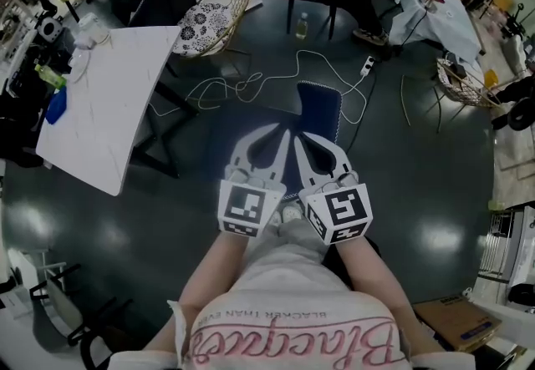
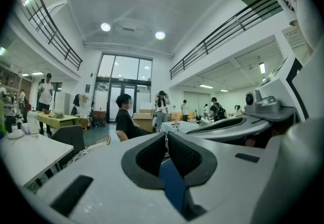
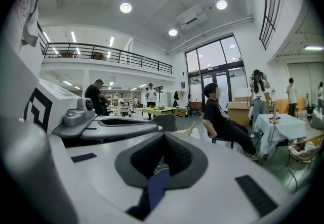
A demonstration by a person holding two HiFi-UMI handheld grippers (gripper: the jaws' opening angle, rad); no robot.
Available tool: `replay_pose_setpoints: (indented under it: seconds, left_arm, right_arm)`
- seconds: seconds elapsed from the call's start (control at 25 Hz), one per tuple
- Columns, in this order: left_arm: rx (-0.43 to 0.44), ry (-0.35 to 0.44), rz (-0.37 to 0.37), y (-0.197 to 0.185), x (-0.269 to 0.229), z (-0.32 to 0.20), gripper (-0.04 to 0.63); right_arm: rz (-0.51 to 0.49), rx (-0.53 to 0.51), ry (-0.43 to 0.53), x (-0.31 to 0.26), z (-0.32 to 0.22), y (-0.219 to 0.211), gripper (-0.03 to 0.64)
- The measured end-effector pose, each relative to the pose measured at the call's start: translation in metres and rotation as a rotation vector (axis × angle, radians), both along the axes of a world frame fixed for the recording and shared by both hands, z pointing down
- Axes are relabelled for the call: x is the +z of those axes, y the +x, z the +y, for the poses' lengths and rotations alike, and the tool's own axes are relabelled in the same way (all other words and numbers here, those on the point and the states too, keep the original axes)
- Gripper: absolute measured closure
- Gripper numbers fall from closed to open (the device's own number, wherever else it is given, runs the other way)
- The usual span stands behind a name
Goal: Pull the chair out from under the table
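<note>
The blue chair (image 1: 320, 108) stands at centre frame, clear of the white table (image 1: 109, 101) at left, so the pull looks done. The left gripper (image 1: 280, 139) and right gripper (image 1: 311, 143) are clamped on its backrest, and only letting go seems left.

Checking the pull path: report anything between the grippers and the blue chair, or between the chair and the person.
Nothing visible. The left gripper and right gripper are already shut on the blue chair's backrest. The white cable lies on the floor beyond the chair, not on the person's side.
</note>
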State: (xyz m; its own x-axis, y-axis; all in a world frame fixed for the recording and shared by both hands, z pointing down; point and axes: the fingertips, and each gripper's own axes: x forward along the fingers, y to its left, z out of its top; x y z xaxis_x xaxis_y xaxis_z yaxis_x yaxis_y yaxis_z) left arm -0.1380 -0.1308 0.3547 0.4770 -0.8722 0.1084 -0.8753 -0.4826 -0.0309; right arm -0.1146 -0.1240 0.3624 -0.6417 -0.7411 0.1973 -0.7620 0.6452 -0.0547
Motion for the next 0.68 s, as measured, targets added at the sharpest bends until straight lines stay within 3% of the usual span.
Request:
replay_pose_setpoints:
  seconds: [0.68]
  left_arm:
    - [-0.075,0.056,-0.008,0.016,-0.018,-0.016,0.580]
  right_arm:
    - [0.017,-0.081,0.066,-0.017,-0.021,0.014,0.613]
